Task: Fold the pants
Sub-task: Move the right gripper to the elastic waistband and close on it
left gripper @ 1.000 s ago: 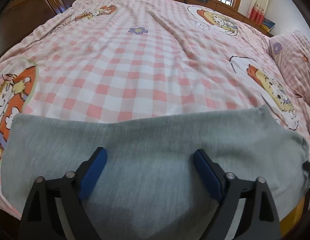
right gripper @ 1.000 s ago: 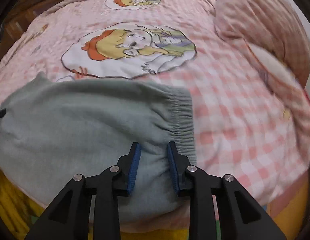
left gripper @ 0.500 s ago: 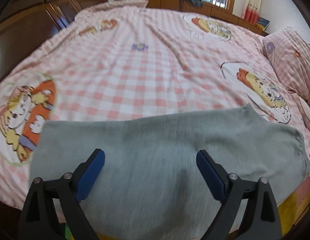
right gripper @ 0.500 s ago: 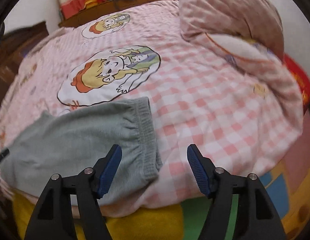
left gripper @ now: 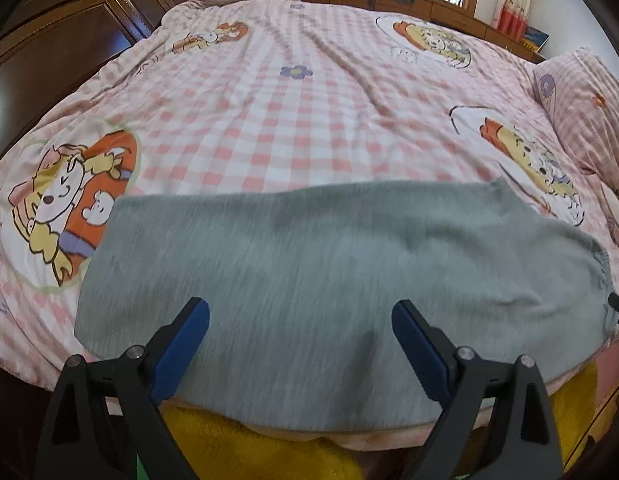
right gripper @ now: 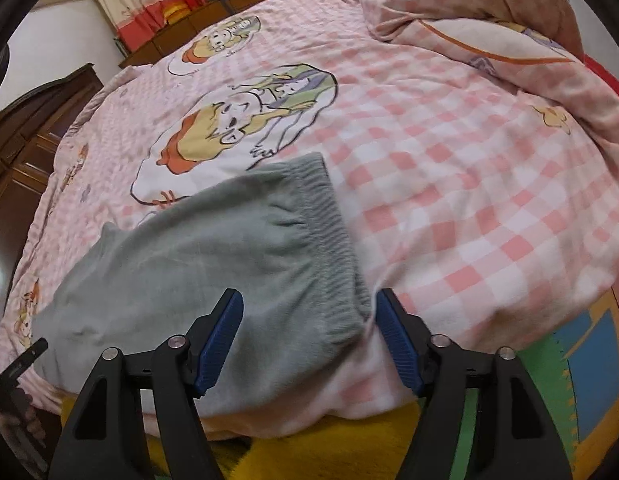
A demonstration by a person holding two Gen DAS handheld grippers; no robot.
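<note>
Grey pants [left gripper: 329,272] lie flat along the near edge of the bed, legs to the left, waistband to the right. My left gripper [left gripper: 300,332] is open and empty, hovering over the middle of the pants at the bed's edge. In the right wrist view the pants [right gripper: 213,264] end in a ribbed elastic waistband [right gripper: 329,240]. My right gripper [right gripper: 309,332] is open, its jaws either side of the waistband's near corner without gripping it.
The bed has a pink checked cover [left gripper: 301,112] with cartoon prints. Pillows [right gripper: 489,20] lie at the right. A dark wooden wardrobe [left gripper: 69,32] stands at the left. A yellow blanket [left gripper: 249,448] hangs below the bed's edge.
My right gripper opened and let go of the waistband, then pulled back and tilted. My left gripper stayed open and drew back and up from the pants.
</note>
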